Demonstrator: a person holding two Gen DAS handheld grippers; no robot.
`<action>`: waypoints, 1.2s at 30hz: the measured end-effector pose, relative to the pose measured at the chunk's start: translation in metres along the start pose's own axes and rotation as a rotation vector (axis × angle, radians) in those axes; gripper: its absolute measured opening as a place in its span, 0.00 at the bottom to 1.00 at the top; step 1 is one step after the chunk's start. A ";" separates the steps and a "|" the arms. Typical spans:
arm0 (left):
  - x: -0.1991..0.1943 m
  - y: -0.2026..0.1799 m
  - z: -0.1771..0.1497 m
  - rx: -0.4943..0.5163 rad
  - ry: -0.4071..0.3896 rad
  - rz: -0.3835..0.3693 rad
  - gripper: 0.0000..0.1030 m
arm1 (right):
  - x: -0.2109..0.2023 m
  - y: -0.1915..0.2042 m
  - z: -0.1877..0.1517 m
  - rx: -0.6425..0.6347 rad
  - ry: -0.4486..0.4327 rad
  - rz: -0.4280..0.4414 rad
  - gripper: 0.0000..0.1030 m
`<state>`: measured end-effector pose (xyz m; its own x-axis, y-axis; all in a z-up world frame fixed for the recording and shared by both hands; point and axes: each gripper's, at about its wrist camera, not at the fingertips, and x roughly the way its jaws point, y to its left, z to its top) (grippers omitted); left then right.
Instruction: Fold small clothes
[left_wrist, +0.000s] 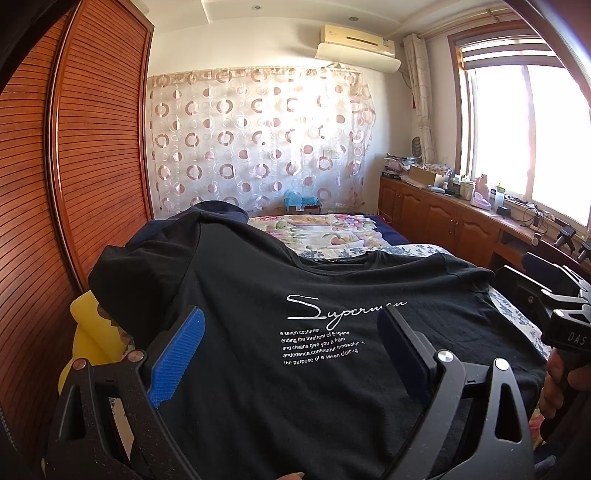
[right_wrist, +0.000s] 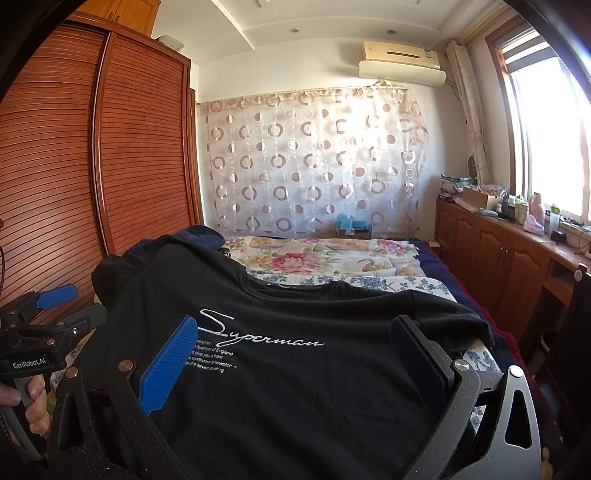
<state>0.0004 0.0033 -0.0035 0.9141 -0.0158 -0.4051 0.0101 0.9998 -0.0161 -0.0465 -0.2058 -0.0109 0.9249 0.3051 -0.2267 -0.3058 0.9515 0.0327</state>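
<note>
A black T-shirt (left_wrist: 258, 295) with white "Superman" script lies spread face up on the bed, collar away from me; it also shows in the right wrist view (right_wrist: 295, 369). My left gripper (left_wrist: 291, 321) is open, its blue pads wide apart just above the shirt's lower left part. My right gripper (right_wrist: 295, 328) is open too, above the shirt's lower right part. Each gripper shows in the other's view: the right one (left_wrist: 565, 295) at the right edge, the left one (right_wrist: 59, 299) at the left edge. Neither holds any cloth.
A floral quilt (right_wrist: 314, 254) covers the far half of the bed. A wooden slatted wardrobe (left_wrist: 74, 147) stands close on the left. A low cabinet (right_wrist: 498, 243) with clutter runs under the window on the right. A yellow object (left_wrist: 88, 321) lies by the shirt's left edge.
</note>
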 end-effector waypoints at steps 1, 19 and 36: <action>0.000 0.000 0.000 0.000 0.000 0.001 0.92 | 0.000 0.000 0.000 0.000 0.000 0.000 1.00; -0.002 0.004 -0.003 -0.002 -0.006 0.002 0.92 | -0.001 0.000 -0.002 0.002 -0.001 -0.001 1.00; -0.003 0.004 -0.003 -0.001 -0.009 0.003 0.92 | -0.001 -0.001 -0.002 0.002 -0.002 -0.001 1.00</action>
<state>-0.0034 0.0072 -0.0046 0.9180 -0.0124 -0.3965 0.0069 0.9999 -0.0153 -0.0479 -0.2067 -0.0122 0.9257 0.3046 -0.2243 -0.3048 0.9518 0.0344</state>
